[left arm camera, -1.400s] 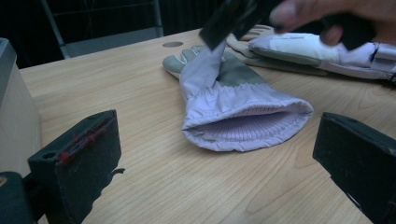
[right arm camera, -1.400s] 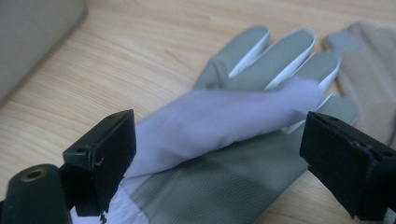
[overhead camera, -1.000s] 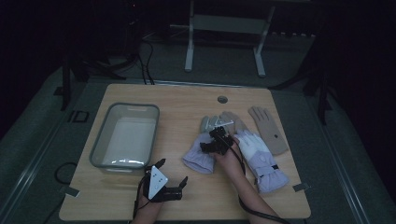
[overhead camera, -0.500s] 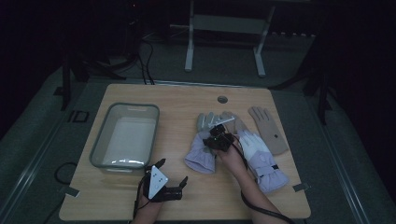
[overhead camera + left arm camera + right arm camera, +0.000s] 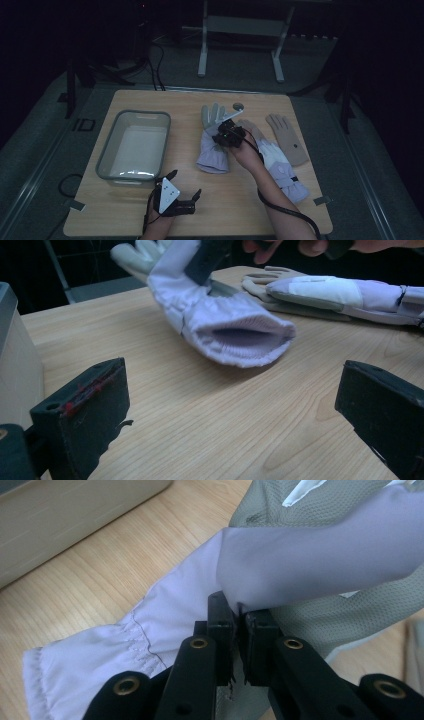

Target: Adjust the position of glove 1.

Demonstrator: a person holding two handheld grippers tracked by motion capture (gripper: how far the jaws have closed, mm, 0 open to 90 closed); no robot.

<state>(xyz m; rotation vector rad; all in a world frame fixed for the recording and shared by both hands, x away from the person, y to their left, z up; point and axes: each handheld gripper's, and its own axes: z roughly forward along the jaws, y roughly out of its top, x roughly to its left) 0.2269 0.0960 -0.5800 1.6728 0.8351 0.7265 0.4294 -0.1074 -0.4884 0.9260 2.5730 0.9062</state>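
Three gloves are lying on the light wooden worktop (image 5: 240, 200), two padded lilac ski gloves and one thin beige knit glove (image 5: 286, 137) at the far right, with one grey plastic tub (image 5: 134, 145) at the left. The right claw (image 5: 226, 137) is pinching a fold of the left lilac ski glove (image 5: 212, 150) mid-worktop. The left claw (image 5: 186, 185) is resting spread at the near edge, facing that glove's cuff, well apart.

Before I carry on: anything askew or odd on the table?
Only the lavender glove: the right gripper pinches a fold of its fabric, so it lies bunched, its cuff gaping open. Nothing looks spilled or damaged.
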